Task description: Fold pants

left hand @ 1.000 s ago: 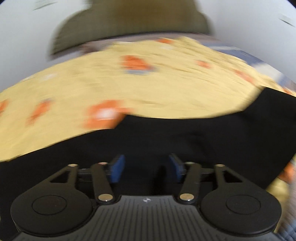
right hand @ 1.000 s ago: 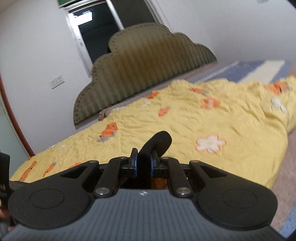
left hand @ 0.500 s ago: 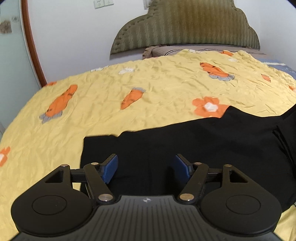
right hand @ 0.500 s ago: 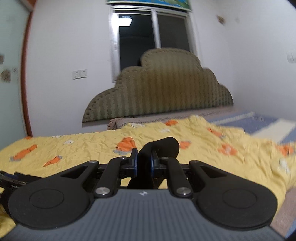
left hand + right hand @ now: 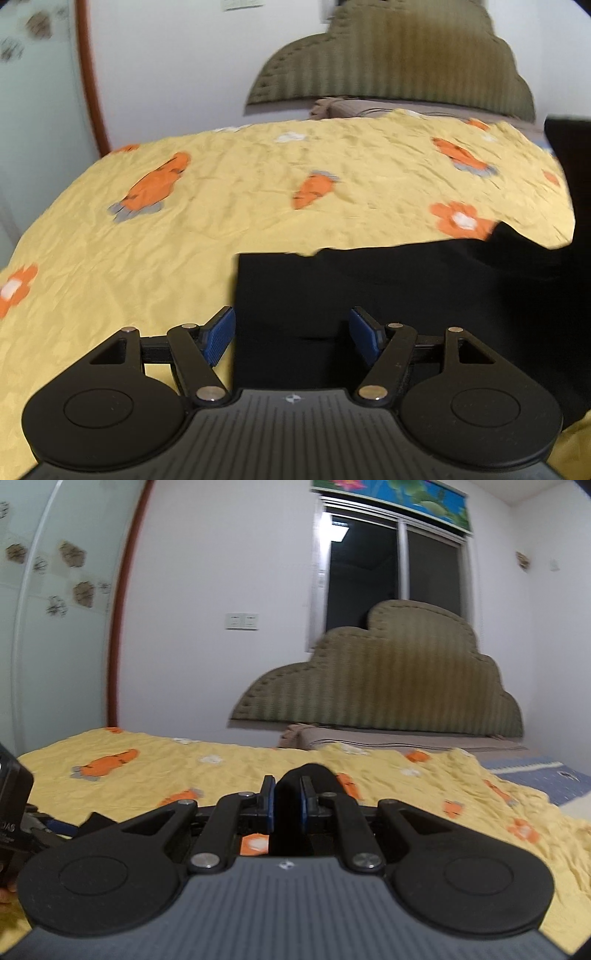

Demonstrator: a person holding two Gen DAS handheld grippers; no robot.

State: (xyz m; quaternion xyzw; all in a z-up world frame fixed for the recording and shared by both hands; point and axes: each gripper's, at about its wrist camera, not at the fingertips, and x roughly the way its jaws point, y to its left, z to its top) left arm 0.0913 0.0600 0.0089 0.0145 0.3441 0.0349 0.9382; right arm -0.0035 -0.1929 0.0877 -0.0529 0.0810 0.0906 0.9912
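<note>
A: Pants (image 5: 369,314) status?

B: Black garment lies flat on the yellow quilt (image 5: 221,229), squared end at the left pad of the left gripper (image 5: 291,334). At the right edge of the left view the cloth rises off the bed.

A: Left gripper?

B: Released — blue pads spread wide over the cloth, nothing between them. Against the frame 0.5 s ago, the garment's left edge now sits further right in view, level with the left pad.

A: Right gripper (image 5: 287,805)?

B: Clenched on a fold of the pants, which bulges up between the pads. Grip unchanged from 0.5 s ago — the headboard (image 5: 388,686) now sits right of centre and the window (image 5: 391,579) shows above it
</note>
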